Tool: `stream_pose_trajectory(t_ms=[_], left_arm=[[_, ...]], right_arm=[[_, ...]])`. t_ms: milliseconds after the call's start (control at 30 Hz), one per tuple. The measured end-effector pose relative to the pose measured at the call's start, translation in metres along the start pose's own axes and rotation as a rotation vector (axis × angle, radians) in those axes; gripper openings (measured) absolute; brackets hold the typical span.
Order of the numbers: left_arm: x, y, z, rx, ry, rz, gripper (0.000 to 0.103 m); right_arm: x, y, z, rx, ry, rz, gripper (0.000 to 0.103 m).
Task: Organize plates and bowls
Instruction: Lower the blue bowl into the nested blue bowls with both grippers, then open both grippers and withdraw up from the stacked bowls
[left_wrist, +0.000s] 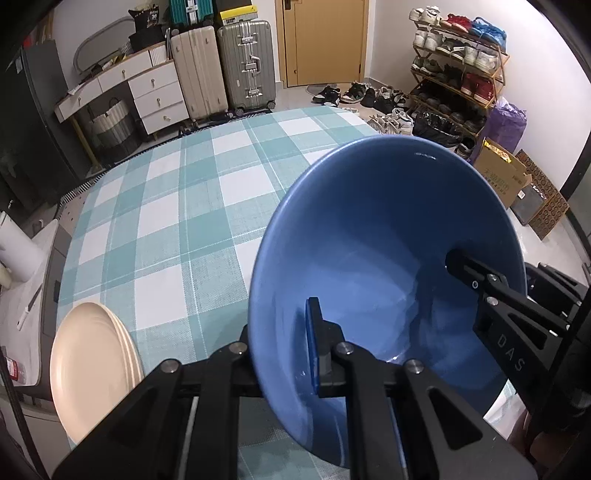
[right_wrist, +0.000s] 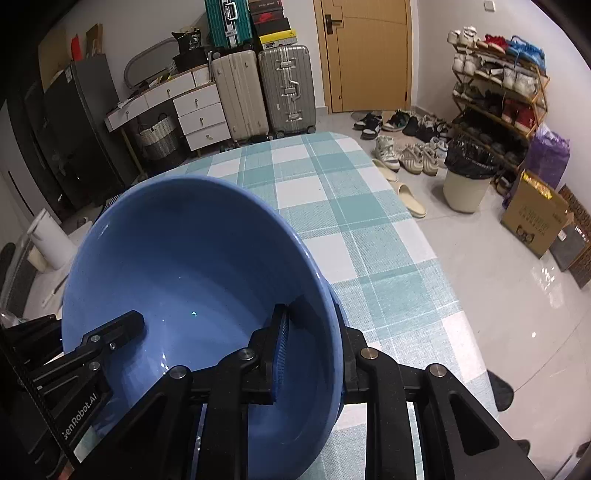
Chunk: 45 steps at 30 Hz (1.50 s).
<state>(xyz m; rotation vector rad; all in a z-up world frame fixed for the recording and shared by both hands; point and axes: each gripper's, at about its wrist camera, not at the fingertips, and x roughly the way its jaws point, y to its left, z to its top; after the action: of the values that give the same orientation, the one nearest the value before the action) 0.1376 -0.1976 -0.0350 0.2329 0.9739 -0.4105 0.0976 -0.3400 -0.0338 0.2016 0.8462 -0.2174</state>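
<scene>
Pinching opposite rims, the left gripper (left_wrist: 284, 343) and right gripper (right_wrist: 314, 347) hold the blue bowl (left_wrist: 388, 258) tilted above the bench (left_wrist: 177, 206); the cream plates (left_wrist: 92, 365) lie left of it, nearer the left gripper.

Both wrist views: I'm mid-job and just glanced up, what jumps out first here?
The big blue bowl fills both views, gripped on opposite rims by the left gripper and the right gripper, one of each pair of fingers inside the bowl. Under it is the teal checked tablecloth. Beige plates sit at its near left edge in the left wrist view.
</scene>
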Motion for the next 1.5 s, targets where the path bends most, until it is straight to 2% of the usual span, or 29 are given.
stream_pose_trajectory(t_ms=[300,433,700,800,833,900,1233,1500], left_arm=[[0.009,-0.003,-0.005,0.015,0.01,0.028,0.011],[0.014,-0.004,-0.006,0.016,0.025,0.028,0.014],[0.016,-0.003,-0.005,0.01,0.035,0.024,0.015],[0.018,-0.001,-0.005,0.01,0.038,0.015,0.021],[0.019,0.0,-0.005,0.007,0.041,0.012,0.021],[0.019,0.001,-0.004,0.005,0.036,0.027,0.02],[0.024,0.004,-0.009,-0.013,0.05,0.003,0.02],[0.028,0.003,-0.011,-0.016,0.055,-0.006,0.021]], right_arm=[[0.003,0.009,-0.001,-0.085,-0.066,-0.084,0.022],[0.007,0.007,0.0,-0.086,-0.073,-0.062,0.023],[0.008,0.012,-0.004,-0.134,-0.074,-0.082,0.023],[0.005,0.02,-0.008,-0.207,-0.108,-0.183,0.023],[0.003,0.021,-0.009,-0.219,-0.121,-0.188,0.023],[0.002,0.021,-0.007,-0.233,-0.138,-0.188,0.023],[0.023,-0.002,-0.011,-0.126,-0.03,-0.094,0.023],[0.031,-0.009,-0.015,-0.091,0.004,-0.045,0.023]])
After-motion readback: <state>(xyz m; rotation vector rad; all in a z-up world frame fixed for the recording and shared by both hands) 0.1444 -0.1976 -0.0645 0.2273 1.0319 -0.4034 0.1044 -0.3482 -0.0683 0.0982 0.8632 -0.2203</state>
